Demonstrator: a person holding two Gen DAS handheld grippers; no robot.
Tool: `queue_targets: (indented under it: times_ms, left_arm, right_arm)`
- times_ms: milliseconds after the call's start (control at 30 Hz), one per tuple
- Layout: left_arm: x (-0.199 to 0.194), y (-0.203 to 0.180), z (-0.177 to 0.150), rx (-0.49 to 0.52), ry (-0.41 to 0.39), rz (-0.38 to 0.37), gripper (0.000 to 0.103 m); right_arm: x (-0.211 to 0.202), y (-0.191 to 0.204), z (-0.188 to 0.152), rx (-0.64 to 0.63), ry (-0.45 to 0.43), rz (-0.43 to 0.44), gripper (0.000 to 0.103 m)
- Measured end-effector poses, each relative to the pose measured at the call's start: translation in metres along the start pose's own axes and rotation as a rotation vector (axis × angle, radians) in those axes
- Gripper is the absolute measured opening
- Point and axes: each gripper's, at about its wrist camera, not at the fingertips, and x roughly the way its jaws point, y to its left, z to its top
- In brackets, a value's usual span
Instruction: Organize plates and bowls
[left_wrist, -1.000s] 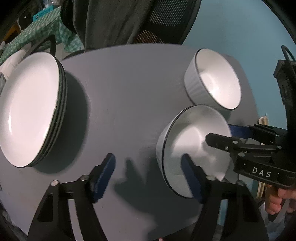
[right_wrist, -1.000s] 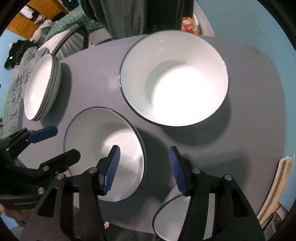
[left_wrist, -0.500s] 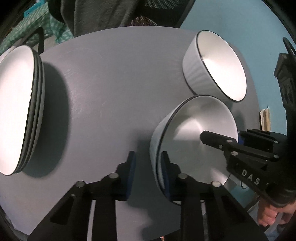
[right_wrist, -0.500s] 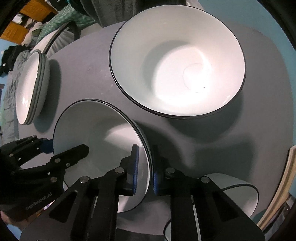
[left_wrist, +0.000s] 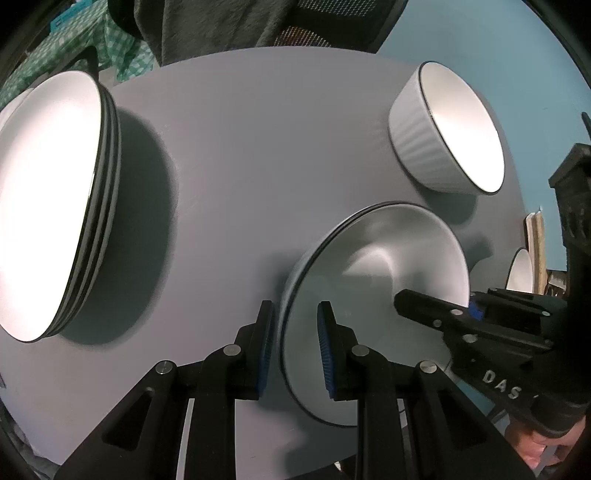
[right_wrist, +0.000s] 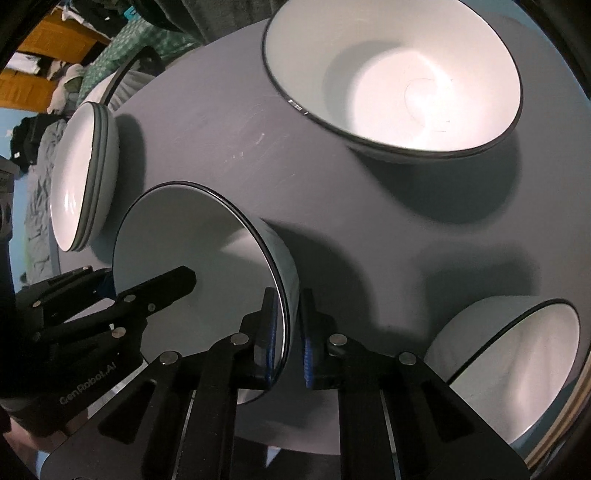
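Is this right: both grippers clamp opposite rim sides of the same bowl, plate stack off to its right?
Not quite. Left gripper and right gripper do clamp opposite sides of the bowl, but the plate stack sits to its left, as the left wrist view shows.

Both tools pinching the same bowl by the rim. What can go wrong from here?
1. The left tool and right tool grip opposite rims of one bowl; uneven lifting could twist it loose.
2. The pads hold only a thin, smooth rim, so it may slip.
3. The large bowl and ribbed bowl sit close; a swing could clip them.
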Motion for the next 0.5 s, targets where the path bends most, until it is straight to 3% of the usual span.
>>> queue_targets:
  times_ms: [200, 400, 500]
  left_arm:
    - [0.008, 0.002, -0.001, -0.011, 0.014, -0.004, 0.023]
    - [0.01, 0.005, 0.003, -0.022, 0.015, -0.017, 0.023]
    - [0.01, 0.014, 0.001, -0.026, 0.021, -0.037, 0.016]
  right_arm:
    - [-0.003, -0.012, 0.002, 0.044, -0.012, 0.046, 0.015]
    - [-0.005, -0.021, 0.0, 0.058, -0.015, 0.037, 0.016]
    - [-0.001, -0.016, 0.003, 0.05, -0.024, 0.023, 0.014]
